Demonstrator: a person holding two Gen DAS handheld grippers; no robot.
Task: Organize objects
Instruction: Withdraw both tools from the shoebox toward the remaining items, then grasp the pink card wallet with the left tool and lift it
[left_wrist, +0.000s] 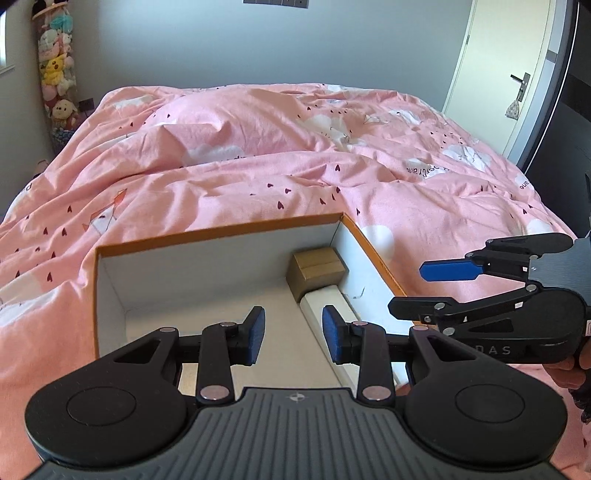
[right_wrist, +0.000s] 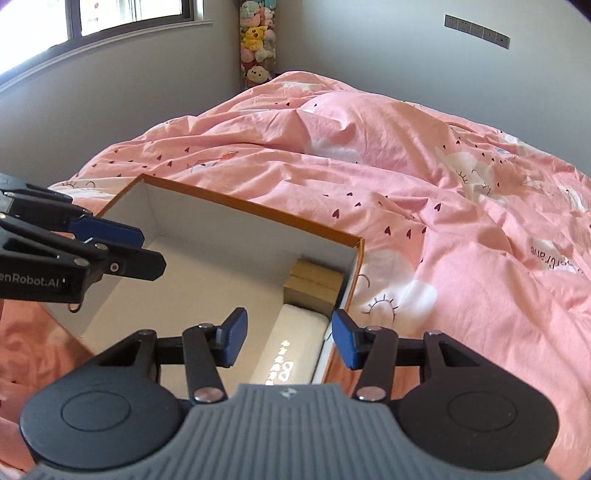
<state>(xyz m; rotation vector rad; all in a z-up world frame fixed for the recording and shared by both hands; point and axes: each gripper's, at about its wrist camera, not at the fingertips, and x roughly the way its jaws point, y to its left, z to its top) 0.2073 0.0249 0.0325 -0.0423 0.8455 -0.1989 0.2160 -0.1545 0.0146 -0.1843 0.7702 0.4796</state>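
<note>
Your left gripper (left_wrist: 293, 334): jaws open, empty, above the box (left_wrist: 221, 236).
Your right gripper (right_wrist: 290, 338): jaws open, empty.
Box: holds a brown carton (left_wrist: 317, 271) and a white pack (right_wrist: 295, 336).

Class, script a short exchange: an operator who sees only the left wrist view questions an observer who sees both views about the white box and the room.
Operator: Is anything printed on the white box?
Observer: Yes. The right wrist view shows shiny lettering on its top.
Operator: What is on the wall beyond the stacked soft toys, past my left edge?
Observer: A window, bright with daylight.
</note>
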